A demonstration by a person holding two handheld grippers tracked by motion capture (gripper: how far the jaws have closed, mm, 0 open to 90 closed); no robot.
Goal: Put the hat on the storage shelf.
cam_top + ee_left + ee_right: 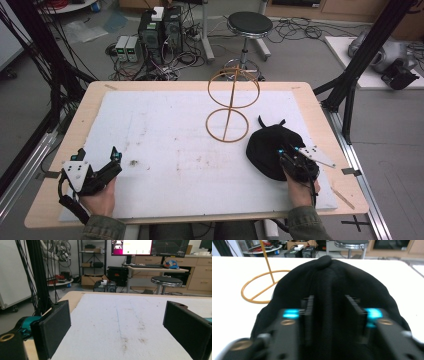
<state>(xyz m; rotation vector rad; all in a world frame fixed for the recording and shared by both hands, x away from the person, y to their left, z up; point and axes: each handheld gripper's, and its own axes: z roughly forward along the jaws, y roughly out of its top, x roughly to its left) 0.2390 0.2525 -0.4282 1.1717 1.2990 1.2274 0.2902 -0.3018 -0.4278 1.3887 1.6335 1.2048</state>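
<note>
A black knit hat (pixel 267 145) lies on the right part of the white mat (pixel 165 135). My right gripper (pixel 290 150) sits on the hat's near side. In the right gripper view my right gripper (pixel 329 307) pinches a raised fold of the hat (pixel 329 280) between its jaws. An orange wire stand (pixel 231 107) with two rings on a rod stands just beyond the hat, and its base ring and rod (pixel 268 266) rise left of the hat. My left gripper (pixel 98 153) rests at the mat's near left corner. Its jaws (pixel 117 315) stand wide apart with nothing between them.
The mat covers most of a wooden table (pixel 320 115). Black frame posts (pixel 350 85) stand at the table's right and left sides. Beyond the far edge are a round stool (pixel 249 22) and computer boxes with cables (pixel 160 30) on the floor.
</note>
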